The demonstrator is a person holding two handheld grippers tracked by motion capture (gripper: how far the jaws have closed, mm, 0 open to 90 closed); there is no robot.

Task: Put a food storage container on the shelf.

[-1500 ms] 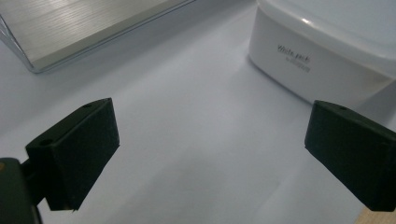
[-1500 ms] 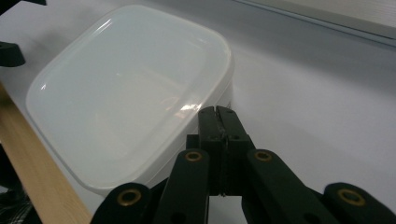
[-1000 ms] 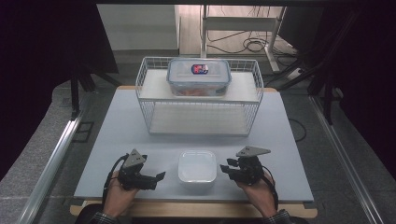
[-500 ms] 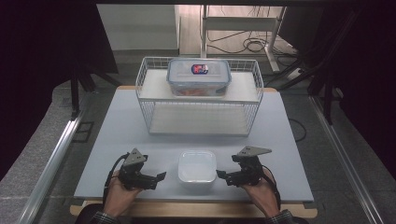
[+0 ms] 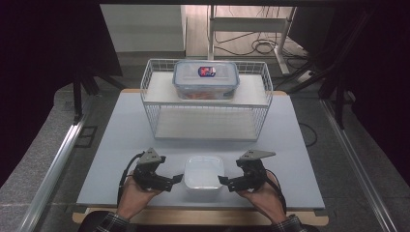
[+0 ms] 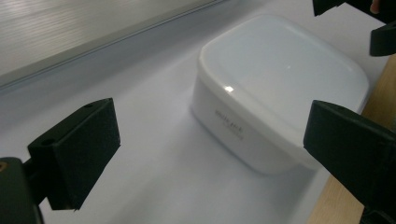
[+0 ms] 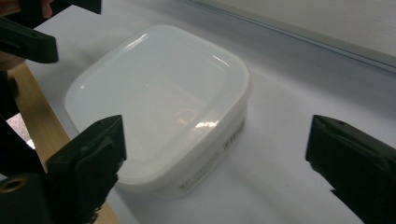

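Since a second ago the right tongs (image 5: 223, 181) have just opened and the left tongs (image 5: 180, 179) have drawn a little nearer the white box (image 5: 204, 172). The box, lid on, sits at the near edge of the table (image 5: 125, 140), between the two pairs of tongs and touched by neither. Both pairs are spread wide, pointing at its sides. Farther back a wire rack (image 5: 208, 113) carries a clear lidded container (image 5: 206, 79).
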